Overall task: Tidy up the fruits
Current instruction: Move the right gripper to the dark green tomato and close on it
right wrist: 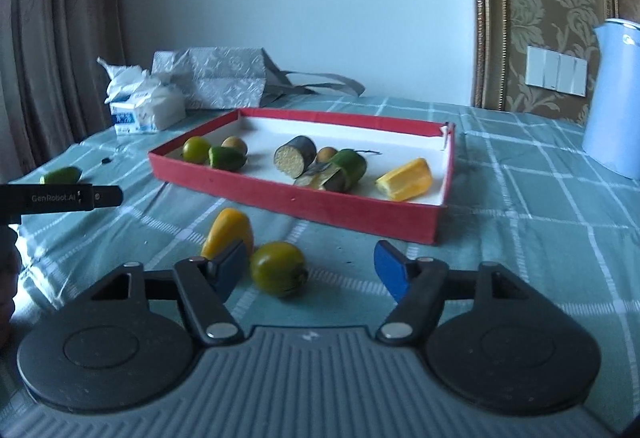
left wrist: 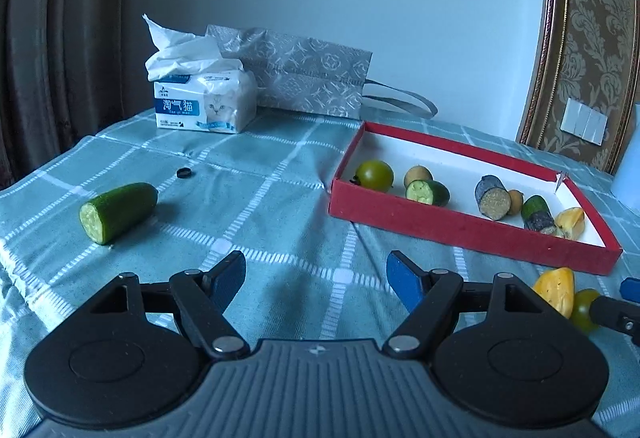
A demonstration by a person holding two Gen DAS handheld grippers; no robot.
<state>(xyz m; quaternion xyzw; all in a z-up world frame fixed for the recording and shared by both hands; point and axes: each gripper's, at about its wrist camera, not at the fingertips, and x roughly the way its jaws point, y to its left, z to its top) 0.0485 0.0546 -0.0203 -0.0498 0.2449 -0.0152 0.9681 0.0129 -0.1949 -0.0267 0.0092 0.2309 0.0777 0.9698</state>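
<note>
Fruit pieces lie partly gathered in a shallow red cardboard tray with a white floor [right wrist: 360, 215], which sits on a table covered in a teal checked cloth [left wrist: 248, 173]. Inside the tray, as the right wrist view shows, are a round green fruit [right wrist: 196, 149], a short green cucumber piece [right wrist: 225, 157], two small tan round fruits, a dark-skinned cut cylinder with a pale grainy face [right wrist: 295, 154], a green and dark piece beside it, and a yellow wedge [right wrist: 406, 178]. Three pieces are not yet in: a cut green cucumber chunk [left wrist: 118, 211] lying alone on the cloth well to the left of the tray, and, just in front of the tray's near wall, a yellow wedge-shaped piece [right wrist: 228, 234] touching or nearly touching a round yellow-green fruit [right wrist: 279, 268]. By that count the sorting looks well past halfway. The left gripper [left wrist: 316, 276], black with blue pads, hangs over bare cloth with its jaws apart and nothing between them. The right gripper [right wrist: 310, 270] is also apart and holding nothing; the round yellow-green fruit lies between its jaws, close to the left pad, with a clear gap to the right one. A tissue pack [left wrist: 206, 103], a grey patterned bag and a pale blue jug [right wrist: 614, 93] stand around the table's far edges.
</note>
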